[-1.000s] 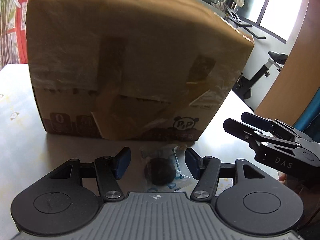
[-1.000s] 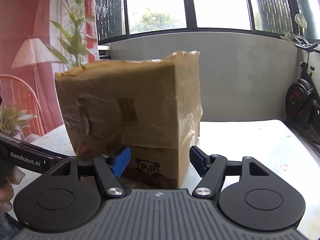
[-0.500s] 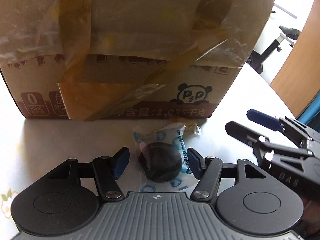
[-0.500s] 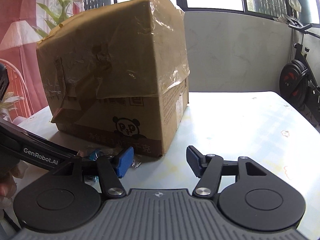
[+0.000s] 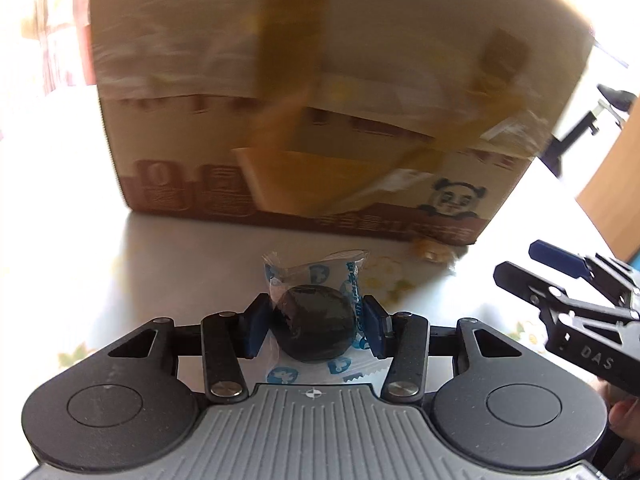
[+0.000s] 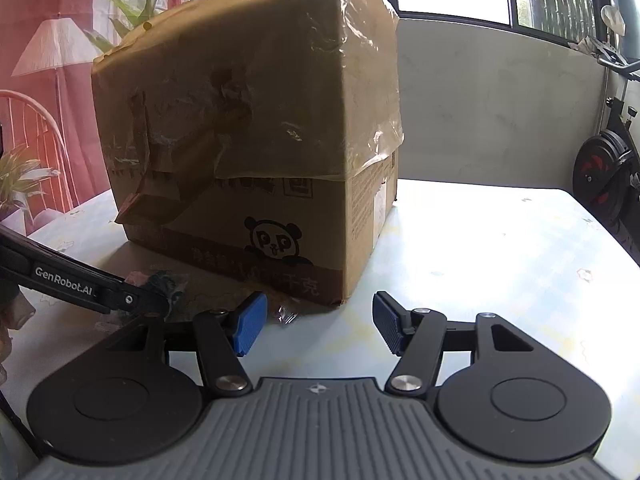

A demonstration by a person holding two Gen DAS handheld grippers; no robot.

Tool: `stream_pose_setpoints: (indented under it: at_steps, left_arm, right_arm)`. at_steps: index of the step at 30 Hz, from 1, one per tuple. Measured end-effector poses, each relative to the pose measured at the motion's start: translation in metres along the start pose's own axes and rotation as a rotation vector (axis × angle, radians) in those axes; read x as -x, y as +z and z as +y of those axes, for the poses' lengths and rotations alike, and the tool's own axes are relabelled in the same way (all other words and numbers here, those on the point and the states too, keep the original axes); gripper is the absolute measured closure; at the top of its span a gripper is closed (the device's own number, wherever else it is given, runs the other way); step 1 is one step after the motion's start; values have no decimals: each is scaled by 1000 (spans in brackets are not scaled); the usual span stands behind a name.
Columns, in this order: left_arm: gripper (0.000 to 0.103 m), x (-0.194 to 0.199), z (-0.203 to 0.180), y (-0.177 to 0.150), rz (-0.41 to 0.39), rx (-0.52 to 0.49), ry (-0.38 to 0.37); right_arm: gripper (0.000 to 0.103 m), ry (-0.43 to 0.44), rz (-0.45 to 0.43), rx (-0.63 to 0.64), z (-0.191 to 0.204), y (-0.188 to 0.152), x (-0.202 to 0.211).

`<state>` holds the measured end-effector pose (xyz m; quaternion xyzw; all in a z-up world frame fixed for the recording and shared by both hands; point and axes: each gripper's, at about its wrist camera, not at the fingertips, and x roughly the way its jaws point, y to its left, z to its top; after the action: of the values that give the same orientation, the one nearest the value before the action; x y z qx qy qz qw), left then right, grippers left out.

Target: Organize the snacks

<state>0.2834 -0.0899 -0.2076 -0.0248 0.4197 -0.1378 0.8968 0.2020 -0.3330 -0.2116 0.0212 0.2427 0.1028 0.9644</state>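
A dark round snack in a clear blue-printed wrapper (image 5: 314, 322) sits between the blue pads of my left gripper (image 5: 314, 326), which is shut on it just in front of the cardboard box (image 5: 320, 92). A small golden wrapped candy (image 5: 432, 251) lies at the box's base; it shows as a small wrapper in the right wrist view (image 6: 286, 314). My right gripper (image 6: 316, 324) is open and empty, low over the table near the box's front corner (image 6: 344, 296). It also shows at the right edge of the left wrist view (image 5: 560, 276).
The taped panda-logo box (image 6: 248, 136) stands on a pale floral table (image 6: 480, 260). The left gripper's arm (image 6: 72, 284) crosses the lower left of the right wrist view. An exercise bike (image 6: 604, 176) stands beyond the table's right edge.
My left gripper's fingers have closed onto the wrapped dark snack. The right gripper has come lower and nearer to the box's corner, still open.
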Motion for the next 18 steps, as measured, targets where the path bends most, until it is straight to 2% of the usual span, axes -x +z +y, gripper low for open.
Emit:
stream_pose_setpoints:
  at_steps: [12, 18]
  left_arm:
    - [51, 6, 23, -1, -17, 66, 8]
    - [51, 7, 29, -7, -37, 57, 0]
  right_arm:
    - [41, -3, 35, 27, 7, 1, -5]
    - [41, -17, 87, 3, 8, 5, -10]
